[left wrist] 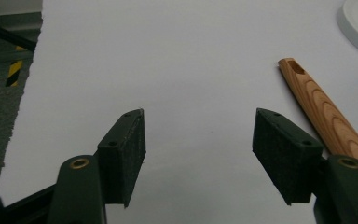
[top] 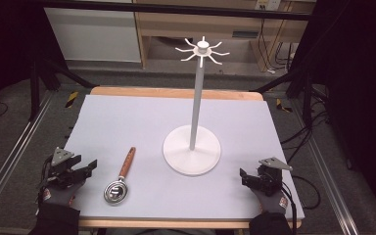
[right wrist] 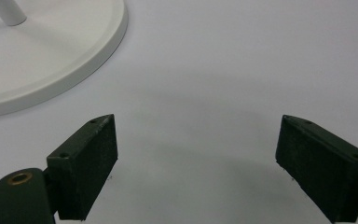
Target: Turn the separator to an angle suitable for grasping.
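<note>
Beside the strainer [top: 119,182], both hand-held grippers, left [top: 89,167] and right [top: 243,177], gape wide, empty.

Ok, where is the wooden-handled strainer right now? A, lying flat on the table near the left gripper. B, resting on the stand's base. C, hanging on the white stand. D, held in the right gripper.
A: the strainer lies flat on the table, just beside the open, empty left gripper, apart from the stand.

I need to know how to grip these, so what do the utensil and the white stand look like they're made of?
The utensil's handle looks like varnished wood, with clear curved grain. Its round head seems polished metal, bright and reflective. The white stand has a smooth matte coat, probably painted metal or plastic; the look can't settle which.
</note>
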